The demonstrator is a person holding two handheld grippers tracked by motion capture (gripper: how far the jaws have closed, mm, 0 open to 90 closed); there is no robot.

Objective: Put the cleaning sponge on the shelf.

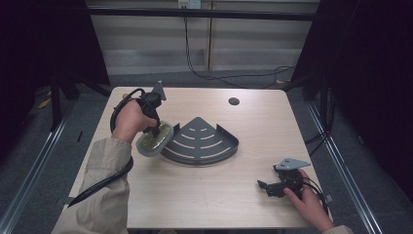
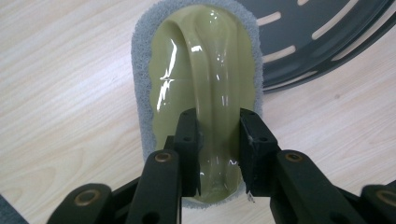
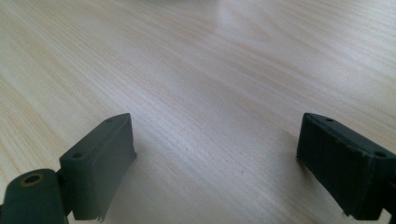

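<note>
The left tongs (image 2: 218, 140) were clenched on the raised central handle of an olive-green scrubbing brush (image 2: 201, 70), one jaw pressed to each side of it. The right tongs (image 3: 215, 163) stood wide open, grasping nothing, low over bare wood at the near right. The desk (image 1: 253, 122) carried a grey slotted corner rack (image 1: 202, 141) at its middle; the brush, rimmed by a grey pad, lay tilted against the rack's left edge. No brand or writing could be read anywhere.
</note>
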